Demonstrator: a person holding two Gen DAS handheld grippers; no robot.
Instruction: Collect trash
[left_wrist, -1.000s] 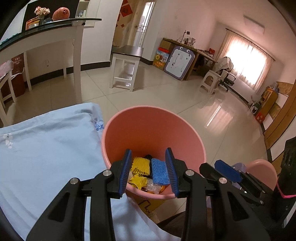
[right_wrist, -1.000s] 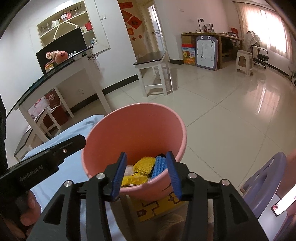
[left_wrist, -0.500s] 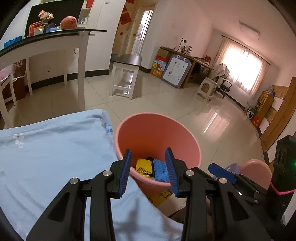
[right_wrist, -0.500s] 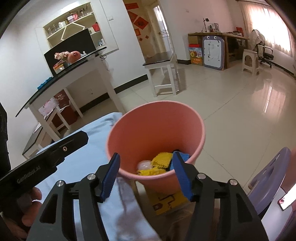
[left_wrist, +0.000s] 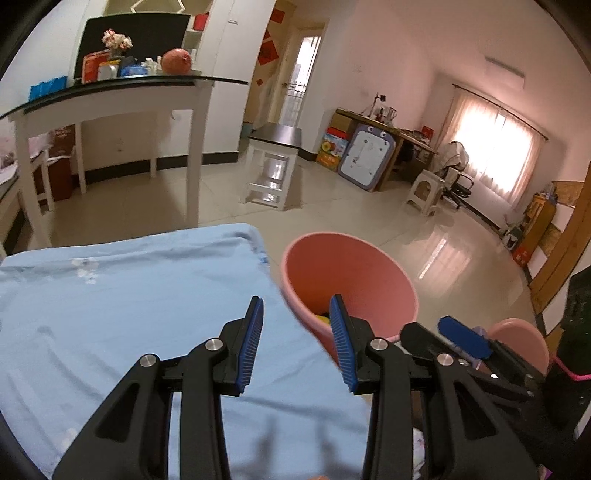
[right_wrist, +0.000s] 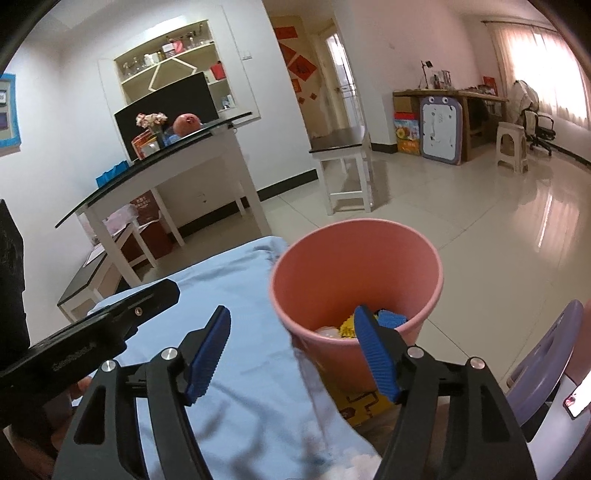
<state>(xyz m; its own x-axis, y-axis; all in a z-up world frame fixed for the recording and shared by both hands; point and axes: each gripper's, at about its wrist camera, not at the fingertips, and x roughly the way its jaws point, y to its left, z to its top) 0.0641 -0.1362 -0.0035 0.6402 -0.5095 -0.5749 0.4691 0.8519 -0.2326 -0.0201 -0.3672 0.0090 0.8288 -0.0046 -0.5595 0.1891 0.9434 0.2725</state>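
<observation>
Blue cloth (right_wrist: 236, 369) fills lower left, our left gripper (left_wrist: 297, 341) and right gripper (right_wrist: 291, 350) pulled back, right jaws just spreading empty, left parted, trash (right_wrist: 347, 326) now dropped in the pink bucket (right_wrist: 354, 258) at centre.

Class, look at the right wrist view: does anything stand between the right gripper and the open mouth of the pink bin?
Nothing visible does. The right gripper is open and empty, and the pink bin stands just ahead, its mouth uncovered.
</observation>
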